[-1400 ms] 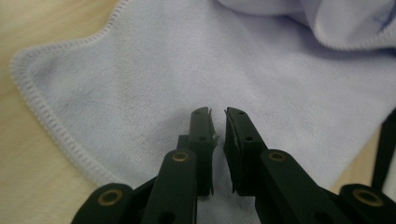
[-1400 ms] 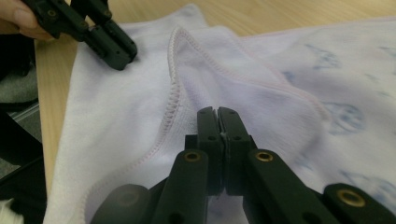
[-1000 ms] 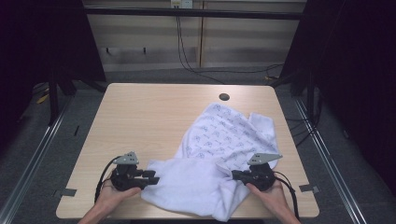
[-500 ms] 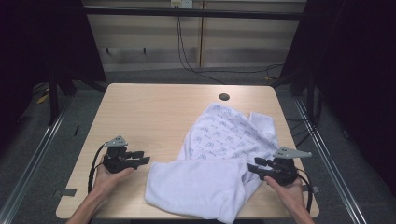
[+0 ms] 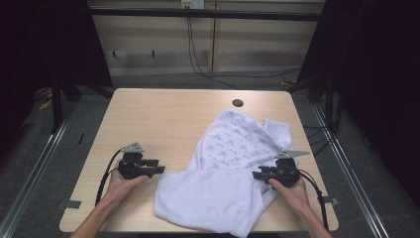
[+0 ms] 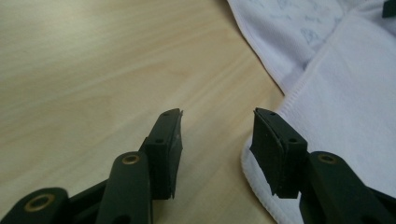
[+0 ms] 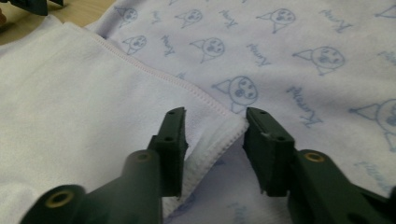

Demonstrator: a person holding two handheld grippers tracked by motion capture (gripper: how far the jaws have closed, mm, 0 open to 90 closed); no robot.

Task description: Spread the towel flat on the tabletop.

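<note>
a white towel (image 5: pixel 225 171) lies on the right half of the table (image 5: pixel 158 119), its far part showing a blue cat print and its near part folded over with the plain side up, the near edge reaching the table's front rim. the left gripper (image 5: pixel 157 170) sits low over bare wood just off the towel's left edge; in the left gripper view (image 6: pixel 217 135) its jaws stand apart with nothing between them, the towel's hemmed corner lying under and beside one jaw, and they have just been opening. the right gripper (image 5: pixel 257 174) rests at the towel's right side, pointing inward. in the right gripper view (image 7: pixel 215 135) its jaws are parted, and the corner of the folded layer pokes into the gap between them without being pinched; they have just been closing. a small dark hole (image 5: pixel 237 103) marks the table's far edge.
</note>
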